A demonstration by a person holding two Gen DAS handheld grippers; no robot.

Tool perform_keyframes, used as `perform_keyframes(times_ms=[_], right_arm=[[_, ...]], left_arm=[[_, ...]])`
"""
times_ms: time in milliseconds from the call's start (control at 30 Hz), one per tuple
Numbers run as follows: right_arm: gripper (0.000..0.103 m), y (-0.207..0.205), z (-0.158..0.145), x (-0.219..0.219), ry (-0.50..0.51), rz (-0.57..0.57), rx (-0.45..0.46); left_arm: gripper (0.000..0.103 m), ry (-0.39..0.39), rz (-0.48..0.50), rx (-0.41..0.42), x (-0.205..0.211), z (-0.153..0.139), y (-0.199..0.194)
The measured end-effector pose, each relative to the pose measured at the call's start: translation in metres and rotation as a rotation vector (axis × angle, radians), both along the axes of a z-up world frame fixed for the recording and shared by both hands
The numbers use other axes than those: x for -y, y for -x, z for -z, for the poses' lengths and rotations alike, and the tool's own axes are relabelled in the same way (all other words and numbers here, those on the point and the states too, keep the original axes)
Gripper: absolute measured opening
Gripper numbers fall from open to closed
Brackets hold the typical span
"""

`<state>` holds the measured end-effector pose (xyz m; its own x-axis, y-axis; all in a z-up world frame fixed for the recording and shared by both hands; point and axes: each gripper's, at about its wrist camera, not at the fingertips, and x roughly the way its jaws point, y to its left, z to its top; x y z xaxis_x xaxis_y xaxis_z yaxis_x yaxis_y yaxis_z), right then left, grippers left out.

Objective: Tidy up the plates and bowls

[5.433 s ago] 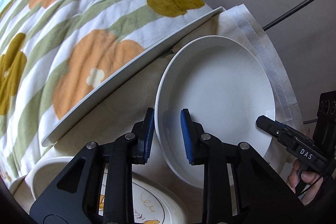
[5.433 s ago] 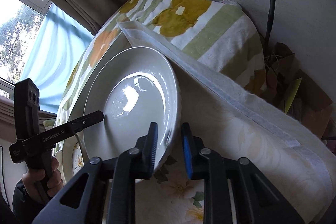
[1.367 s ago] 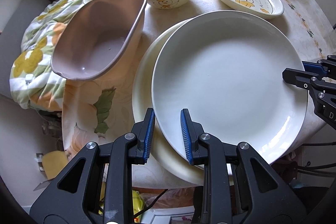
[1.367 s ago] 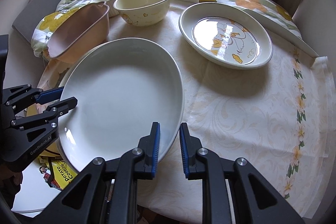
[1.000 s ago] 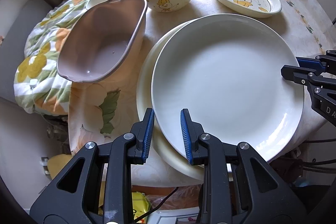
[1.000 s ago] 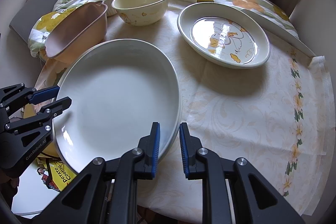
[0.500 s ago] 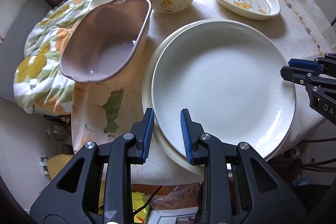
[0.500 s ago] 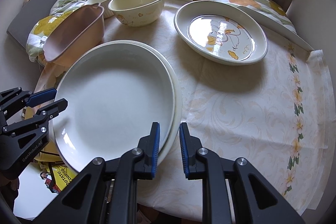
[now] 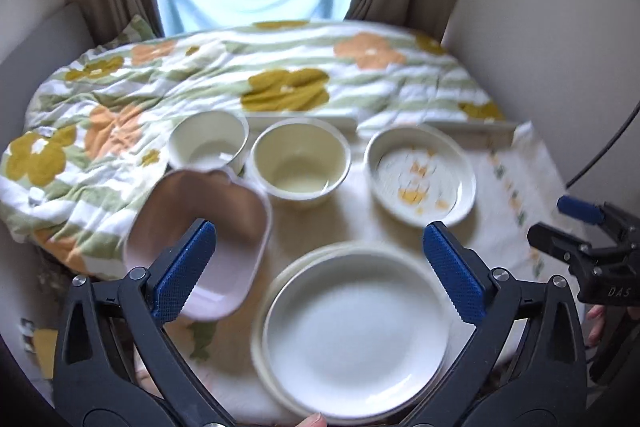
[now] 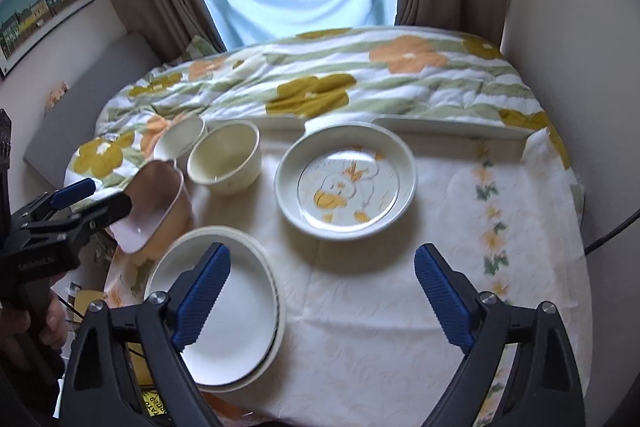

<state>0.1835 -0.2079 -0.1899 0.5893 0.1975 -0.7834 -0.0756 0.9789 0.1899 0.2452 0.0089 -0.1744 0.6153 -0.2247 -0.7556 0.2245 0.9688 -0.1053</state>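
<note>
Both grippers have let go of the white plate [image 9: 356, 337] since the earlier frames and risen clear of it: the left gripper [image 9: 318, 273] and the right gripper [image 10: 322, 301] have just been opening, and their blue pads now stand wide apart with nothing between them. That plate lies nested on a larger cream plate [image 10: 276, 311] at the near edge of the round table [image 10: 400, 347], the lower rim showing as a crescent around it. Both are glazed ceramic, stiff, fairly heavy and brittle, with a slick surface; judged from the frames, the only hold for a two-finger tool is the raised rim, pinched from the side where it overhangs, and a wide plate likely needs a grip on opposite edges. Farther back sit a shallow duck plate [image 10: 346, 183], printed in orange and yellow, a deep cream bowl [image 10: 225, 163] with steep walls, and a smaller white bowl [image 9: 208, 143] just behind it. A pink oval dish [image 9: 204, 247], matte and seemingly plastic, so probably lighter and tougher, tilts at the left edge of the table, partly on the quilt [image 9: 280, 75]. Soft and lumpy, the quilt gives poor footing. Printed with pale flowers, the tablecloth [image 10: 500, 211] looks smooth, so dishes may slide on it.
</note>
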Motion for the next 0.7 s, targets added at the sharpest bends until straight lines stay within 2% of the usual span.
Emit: perform_keyframes(times_ms=[67,167,300,533,567,600,633,667,700], right_arm=[[0.092,-0.012,-0.003,0.013,-0.008,-0.010,-0.005],[0.092,-0.037,0.000,0.034,0.000,-0.044,-0.078],[0.092,-0.071,0.009,0.064,0.009,-0.074,-0.093],[0.092,-0.142,0.069,0.091,-0.052,-0.237,-0.230],[0.091,-0.149,0.077,0.093,-0.063,-0.260,-0.238],[0.087,-0.157,0.086,0.093,-0.076,-0.287,-0.247],[0.078,-0.162,0.092,0.092,-0.084,-0.310,-0.256],[0.074,-0.168,0.100,0.091,-0.092,-0.337,-0.269],[0.069,-0.173,0.106,0.090,-0.096,-0.353,-0.279]], left_arm=[[0.103,0.020,0.013,-0.046,0.013,0.002,-0.015],[0.103,0.045,0.010,-0.115,0.034,0.014,-0.032],[0.103,0.107,-0.025,-0.204,0.059,0.039,-0.052],[0.102,0.195,-0.137,-0.334,0.089,0.101,-0.091],[0.100,0.204,-0.153,-0.345,0.092,0.109,-0.095],[0.097,0.206,-0.164,-0.355,0.094,0.115,-0.099],[0.089,0.204,-0.175,-0.365,0.096,0.122,-0.103],[0.079,0.199,-0.185,-0.380,0.099,0.129,-0.108],[0.075,0.197,-0.193,-0.396,0.100,0.135,-0.112]])
